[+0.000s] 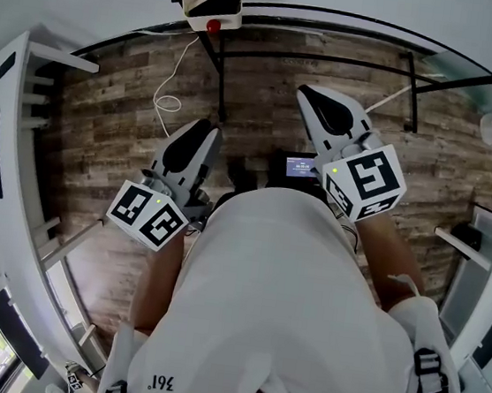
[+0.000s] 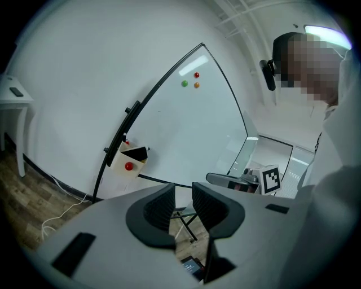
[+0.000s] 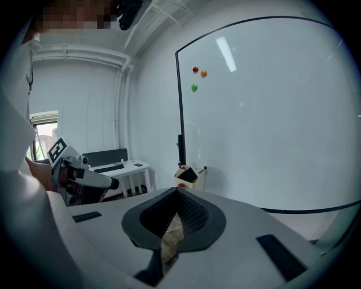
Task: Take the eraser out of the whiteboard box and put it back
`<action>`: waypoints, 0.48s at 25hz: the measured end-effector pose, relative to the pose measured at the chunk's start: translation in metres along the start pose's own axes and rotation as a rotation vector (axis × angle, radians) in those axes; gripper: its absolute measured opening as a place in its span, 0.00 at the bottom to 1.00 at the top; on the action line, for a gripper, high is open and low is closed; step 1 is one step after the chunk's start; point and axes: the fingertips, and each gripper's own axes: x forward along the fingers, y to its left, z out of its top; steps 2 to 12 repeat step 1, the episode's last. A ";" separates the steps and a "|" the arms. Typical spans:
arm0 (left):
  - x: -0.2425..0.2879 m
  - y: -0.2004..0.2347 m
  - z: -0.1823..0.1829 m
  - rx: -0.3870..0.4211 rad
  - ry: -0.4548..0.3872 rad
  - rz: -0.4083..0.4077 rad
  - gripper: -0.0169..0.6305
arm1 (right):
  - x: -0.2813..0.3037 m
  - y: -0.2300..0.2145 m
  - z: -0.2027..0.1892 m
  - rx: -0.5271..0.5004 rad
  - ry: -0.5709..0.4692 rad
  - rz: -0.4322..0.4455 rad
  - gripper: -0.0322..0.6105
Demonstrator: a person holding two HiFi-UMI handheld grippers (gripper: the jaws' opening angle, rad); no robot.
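Note:
The cream whiteboard box [image 1: 212, 5] hangs on the whiteboard's black frame, with the black eraser [image 1: 219, 5] inside it and a red magnet on its front. Both grippers hang in the air well short of the box. My left gripper [image 1: 202, 134] is open by a narrow gap, nothing between its pads. In the left gripper view the box [image 2: 129, 159] and eraser [image 2: 136, 153] lie ahead to the left of my left gripper [image 2: 182, 204]. My right gripper [image 1: 315, 102] is shut and empty. In the right gripper view the box [image 3: 189, 176] and eraser [image 3: 189, 173] sit just beyond my right gripper [image 3: 177, 195].
The whiteboard [image 2: 186, 130] carries red, green and orange magnets near its top. Its black stand legs [image 1: 221, 72] cross the wooden floor. A white cable [image 1: 165, 92] and a small screen device [image 1: 301, 165] lie on the floor. A white desk [image 3: 121, 168] stands to the side.

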 end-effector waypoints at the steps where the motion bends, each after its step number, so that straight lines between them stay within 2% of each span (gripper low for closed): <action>1: 0.000 0.000 -0.002 0.000 0.005 -0.003 0.18 | 0.001 0.001 -0.001 0.001 0.003 -0.001 0.09; 12: 0.000 0.000 -0.002 0.000 0.005 -0.003 0.18 | 0.001 0.001 -0.001 0.001 0.003 -0.001 0.09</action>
